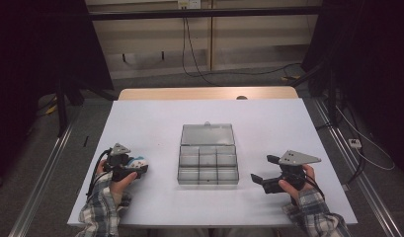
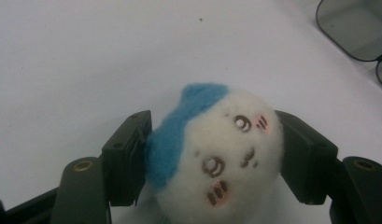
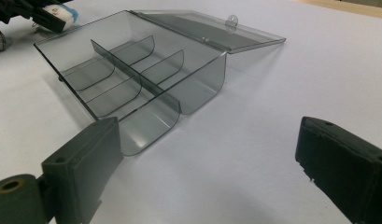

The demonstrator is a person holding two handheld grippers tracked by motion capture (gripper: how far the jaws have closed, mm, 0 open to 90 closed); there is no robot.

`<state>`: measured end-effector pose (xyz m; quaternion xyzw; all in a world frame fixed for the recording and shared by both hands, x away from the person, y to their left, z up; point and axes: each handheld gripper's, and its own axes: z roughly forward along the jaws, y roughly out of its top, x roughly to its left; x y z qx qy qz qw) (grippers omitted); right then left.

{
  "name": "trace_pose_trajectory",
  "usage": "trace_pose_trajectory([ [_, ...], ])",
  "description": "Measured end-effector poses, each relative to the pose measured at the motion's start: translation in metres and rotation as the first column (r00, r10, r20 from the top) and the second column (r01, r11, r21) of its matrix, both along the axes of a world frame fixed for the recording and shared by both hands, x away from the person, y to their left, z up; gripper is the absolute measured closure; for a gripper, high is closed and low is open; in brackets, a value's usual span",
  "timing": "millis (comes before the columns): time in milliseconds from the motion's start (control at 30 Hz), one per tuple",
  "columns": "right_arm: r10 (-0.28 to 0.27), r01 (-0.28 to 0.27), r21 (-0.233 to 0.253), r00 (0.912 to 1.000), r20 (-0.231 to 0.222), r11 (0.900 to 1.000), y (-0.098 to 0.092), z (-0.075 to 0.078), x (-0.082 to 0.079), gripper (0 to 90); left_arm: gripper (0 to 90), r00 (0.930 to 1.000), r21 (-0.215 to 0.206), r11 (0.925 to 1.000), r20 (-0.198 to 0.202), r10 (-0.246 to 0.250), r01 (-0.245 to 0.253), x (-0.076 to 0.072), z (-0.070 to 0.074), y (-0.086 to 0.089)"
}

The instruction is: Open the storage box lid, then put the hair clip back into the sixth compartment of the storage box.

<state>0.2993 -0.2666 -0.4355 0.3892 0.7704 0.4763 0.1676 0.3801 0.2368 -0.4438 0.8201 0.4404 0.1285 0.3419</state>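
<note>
Left gripper [image 2: 212,158] clamps a plush toy [image 2: 216,158] whose face the high view hides; right gripper [image 3: 207,172] gapes.

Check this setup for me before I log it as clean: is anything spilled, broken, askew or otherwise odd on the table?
Nothing stands out. The clear compartment box sits square on the white table, lid laid flat open, its compartments empty. The left gripper holds the small plush toy squarely between its fingers. The right gripper is open, beside the box.

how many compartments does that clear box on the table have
6, in the organizer box: three in the row nearer the open lid, three in the row nearer the person. All look empty; the plush toy sits in the left tongs.
</note>
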Motion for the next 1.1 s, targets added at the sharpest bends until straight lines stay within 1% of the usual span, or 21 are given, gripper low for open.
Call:
trace_pose_trajectory([
  [33,0.0,0.0,0.001,1.0,-0.001,1.0,0.0,0.0,0.0,6.6,32.8,1.0,-0.011,0.9999,-0.002,-0.001,0.001,0.0,0.001,-0.001],
  [67,0.0,0.0,0.002,1.0,-0.002,1.0,0.001,0.0,0.0,6.7,32.9,0.9999,-0.014,0.9998,0.002,-0.011,0.011,-0.001,0.003,-0.003],
  [100,0.001,-0.001,0.002,1.0,-0.001,1.0,0.001,0.0,0.0,6.7,32.9,0.9996,-0.007,0.9996,-0.004,-0.029,0.029,-0.001,0.004,-0.003],
  [167,0.002,-0.002,0.002,1.0,-0.002,1.0,0.001,0.0,0.0,6.7,33.0,0.9994,-0.017,0.9992,0.002,-0.035,0.035,-0.001,0.005,-0.006],
  [200,0.002,-0.002,0.002,1.0,-0.003,1.0,0.001,0.0,0.0,6.7,33.1,0.9992,-0.023,0.999,-0.007,-0.039,0.039,-0.001,0.006,-0.007],
  [233,0.002,-0.002,0.003,1.0,-0.003,1.0,0.002,0.0,0.001,6.7,33.1,0.9992,-0.023,0.999,-0.007,-0.039,0.039,-0.001,0.006,-0.007],
  [267,0.004,-0.004,0.004,1.0,-0.002,1.0,0.002,0.0,0.001,6.6,33.1,0.9985,-0.029,0.9982,-0.012,-0.053,0.052,-0.001,0.007,-0.008],
  [300,0.003,-0.003,0.004,1.0,-0.002,1.0,0.002,0.0,0.001,6.7,33.2,0.9987,-0.037,0.9981,-0.013,-0.05,0.049,-0.002,0.007,-0.009],
  [367,0.008,-0.008,0.001,1.0,-0.004,1.0,0.003,0.0,0.001,6.6,33.2,0.9984,-0.037,0.9978,-0.013,-0.055,0.054,-0.002,0.008,-0.009],
  [400,0.008,-0.008,0.001,1.0,-0.004,1.0,0.003,0.0,0.001,6.6,33.2,0.9982,-0.048,0.9972,-0.011,-0.058,0.058,-0.001,0.01,-0.009],
  [500,0.008,-0.008,0.002,1.0,-0.004,1.0,0.003,0.0,0.001,6.6,33.3,0.9981,-0.055,0.9967,-0.013,-0.06,0.06,-0.001,0.011,-0.01],
  [533,0.008,-0.008,0.002,1.0,-0.004,1.0,0.003,0.0,0.001,6.7,33.3,0.9984,-0.058,0.9967,-0.005,-0.056,0.056,-0.002,0.011,-0.011],
  [567,0.008,-0.008,0.002,1.0,-0.004,1.0,0.003,0.0,0.001,6.6,33.3,0.9976,-0.068,0.9955,-0.013,-0.067,0.066,-0.001,0.014,-0.012],
  [633,0.008,-0.008,0.003,1.0,-0.004,1.0,0.003,0.0,0.001,6.7,33.4,0.9972,-0.074,0.9946,-0.008,-0.075,0.074,-0.001,0.016,-0.015],
  [700,0.007,-0.007,0.004,1.0,-0.005,1.0,0.003,0.0,0.002,6.7,33.5,0.9959,-0.072,0.9934,-0.003,-0.09,0.09,0.0,0.019,-0.018],
  [767,0.013,-0.013,0.002,0.9999,-0.006,1.0,0.003,-0.001,0.002,6.7,33.5,0.9958,-0.083,0.9923,0.0,-0.092,0.092,0.0,0.022,-0.021],
  [833,0.009,-0.009,0.004,0.9999,-0.005,1.0,0.003,0.0,0.002,6.7,33.5,0.9949,-0.081,0.9916,0.001,-0.101,0.101,0.001,0.023,-0.022],
  [1100,0.007,-0.007,0.005,1.0,-0.003,1.0,0.003,0.0,0.002,6.7,33.5,0.9915,-0.092,0.9875,-0.008,-0.13,0.128,0.001,0.028,-0.033],
])
